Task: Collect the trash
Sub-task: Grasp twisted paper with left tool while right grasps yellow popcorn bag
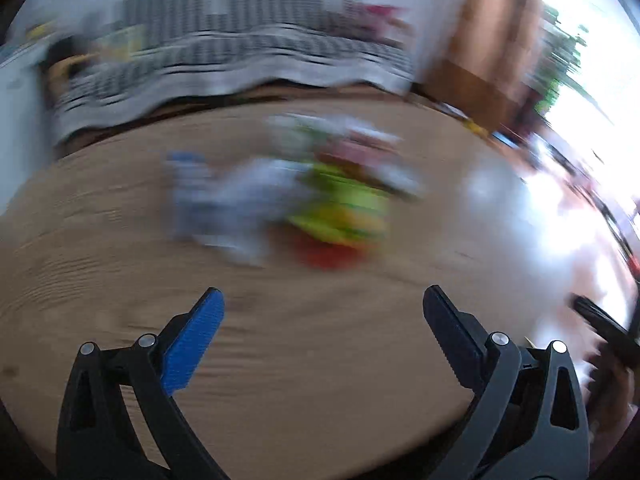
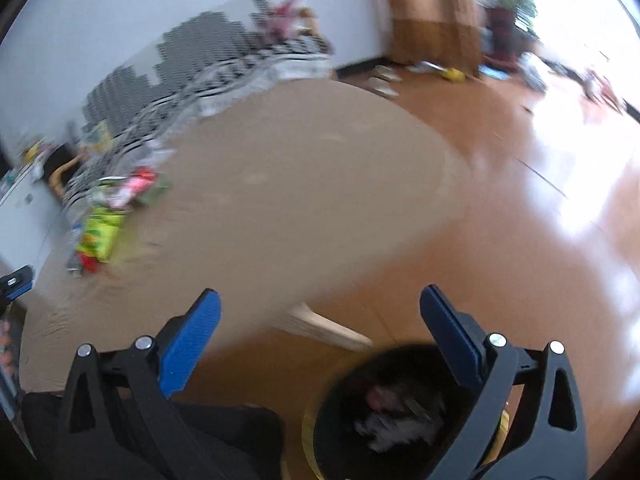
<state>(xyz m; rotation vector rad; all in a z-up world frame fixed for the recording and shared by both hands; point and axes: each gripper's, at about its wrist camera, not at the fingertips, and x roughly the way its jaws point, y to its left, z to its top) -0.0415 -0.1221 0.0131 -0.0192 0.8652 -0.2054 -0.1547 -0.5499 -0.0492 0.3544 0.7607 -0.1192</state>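
- The left gripper (image 1: 323, 300) hovers over the round wooden table (image 1: 100, 240); its jaws stand wide apart with nothing between them; only bare tabletop shows in the gap.
- The trash pile (image 1: 304, 192) lies on the table, ahead of the left gripper and well apart from its fingertips; the view is badly blurred, so only a yellow-green and red wrapper (image 1: 340, 216) and a pale, bluish crumpled piece (image 1: 224, 204) beside it can be told.
- The right gripper (image 2: 320, 300) hangs past the table's edge, over the wooden floor (image 2: 500, 220); its jaws are also spread wide and hold nothing.
- A dark bin (image 2: 400, 412) with a yellowish rim stands on the floor beside the table, below the right gripper; blurred pale and pinkish scraps lie inside it.
- Seen from the right wrist, the same pile (image 2: 108, 216) sits on the table's far left side, well apart from the bin.
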